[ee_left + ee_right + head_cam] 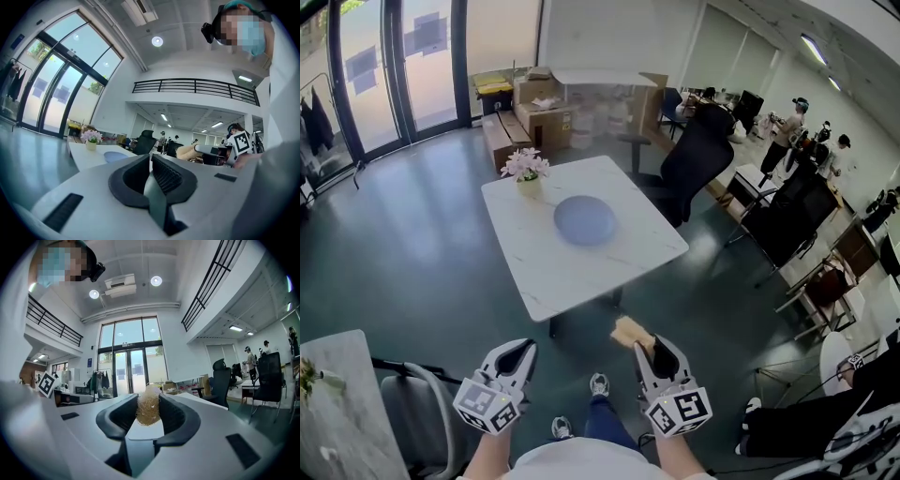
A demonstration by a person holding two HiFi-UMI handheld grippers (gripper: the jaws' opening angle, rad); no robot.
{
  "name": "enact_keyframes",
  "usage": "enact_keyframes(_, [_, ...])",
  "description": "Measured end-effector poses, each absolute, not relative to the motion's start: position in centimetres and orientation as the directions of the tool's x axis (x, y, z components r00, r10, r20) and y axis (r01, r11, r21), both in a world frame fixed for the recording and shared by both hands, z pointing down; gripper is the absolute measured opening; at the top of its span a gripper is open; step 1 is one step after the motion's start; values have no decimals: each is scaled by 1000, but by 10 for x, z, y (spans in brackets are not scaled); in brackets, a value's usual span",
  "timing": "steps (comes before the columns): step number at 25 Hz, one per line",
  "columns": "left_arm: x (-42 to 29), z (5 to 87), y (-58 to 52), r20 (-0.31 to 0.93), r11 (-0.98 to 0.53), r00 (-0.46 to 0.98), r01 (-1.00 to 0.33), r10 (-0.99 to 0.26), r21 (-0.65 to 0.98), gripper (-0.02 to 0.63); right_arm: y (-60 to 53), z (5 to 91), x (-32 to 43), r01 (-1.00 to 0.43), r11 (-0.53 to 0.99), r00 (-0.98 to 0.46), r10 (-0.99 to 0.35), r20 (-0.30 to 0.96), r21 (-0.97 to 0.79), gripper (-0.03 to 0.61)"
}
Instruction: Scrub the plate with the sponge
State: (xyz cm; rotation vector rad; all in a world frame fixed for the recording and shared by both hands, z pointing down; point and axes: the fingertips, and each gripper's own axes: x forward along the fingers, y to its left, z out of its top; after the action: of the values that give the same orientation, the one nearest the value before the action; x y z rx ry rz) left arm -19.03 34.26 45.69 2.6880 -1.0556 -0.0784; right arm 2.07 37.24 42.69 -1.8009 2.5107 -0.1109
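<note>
A round blue plate [584,220] lies on the white marble table [628,253], well ahead of both grippers. Low in the head view, my left gripper [523,349] is held above the floor with its jaws together and nothing in them. My right gripper [649,345] beside it is shut on a tan fibrous sponge [630,330]. In the right gripper view the sponge [148,409] sits pinched between the jaws of the right gripper [148,404]. The left gripper view shows the left gripper [150,159] shut, with the plate [117,156] and the sponge [187,151] in the distance.
A pot of pink flowers [526,172] stands at the table's far left corner. A black office chair [698,159] is behind the table, and cardboard boxes [546,108] are further back. A second marble table [342,403] and a grey chair [417,412] are at lower left. People stand at far right [787,122].
</note>
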Motion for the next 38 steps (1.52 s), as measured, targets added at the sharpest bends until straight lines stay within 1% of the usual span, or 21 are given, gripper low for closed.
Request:
enact_keyframes(10, [-173,460,281,63,-686,719,-682,-692,253,46,302,431,40,-934,339,-341,-940,0,-114,147])
enact_keyframes(19, [-128,450,196,64,-676,703,-702,-708,224,46,213,425,84,-921,373,-373,-927,-24,-110,147])
enact_keyframes(30, [-79,452,118,84,-608,638,-759,-765,232,46,122,426,133,-882,453,-454,-891,-24,-129,147])
enact_keyframes(38, [-76,470,84,116,-551,592,-793,-798,259,46,76,440,141,-857,494,-497,-868,-15,-149,147])
